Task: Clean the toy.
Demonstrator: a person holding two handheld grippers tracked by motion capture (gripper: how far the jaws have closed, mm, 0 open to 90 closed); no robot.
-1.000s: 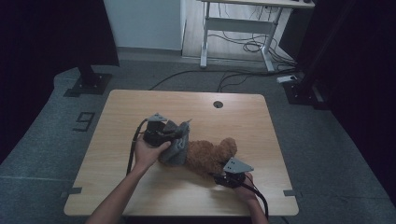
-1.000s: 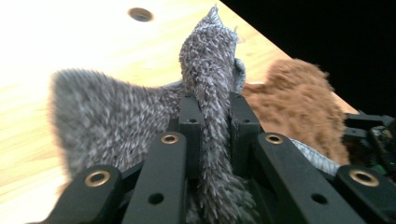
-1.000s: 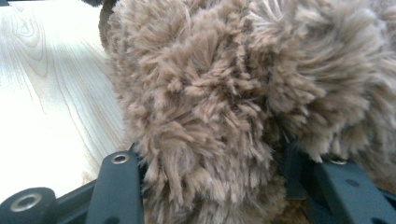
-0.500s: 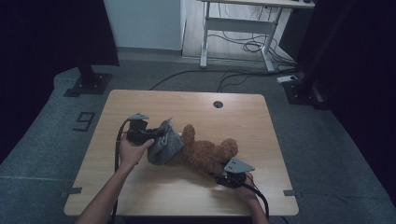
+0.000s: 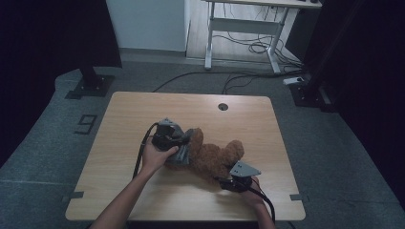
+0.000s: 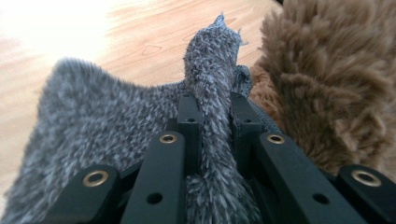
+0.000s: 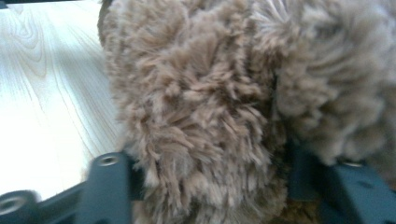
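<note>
I take the step in hand to be dressing the brown teddy bear (image 5: 217,160), which lies near the middle of the desk (image 5: 129,114), in the grey fuzzy garment (image 6: 93,116).

My left hand-held gripper (image 5: 179,143) is clamped tight on a raised fold of the grey fuzzy garment; in the left gripper view the fabric stands pinched between the two black jaws, with the bear's fur just to the right of it. In the high view the cloth sits bunched against the bear's left side, touching it.

My right hand-held gripper (image 5: 228,183) sits at the bear's near side, toward me. Its jaws have just been opening, and the right gripper view shows a thick tuft of brown fur between them; the pads look set apart from it rather than biting, so I judge that grip let go.

To do this well I would:
- keep the left pinch firm and low on the fold, so the pile does not slip out;
- re-seat the right jaws on a limb rather than loose fur;
- draw the cloth across the bear slowly, watching for snags.
</note>
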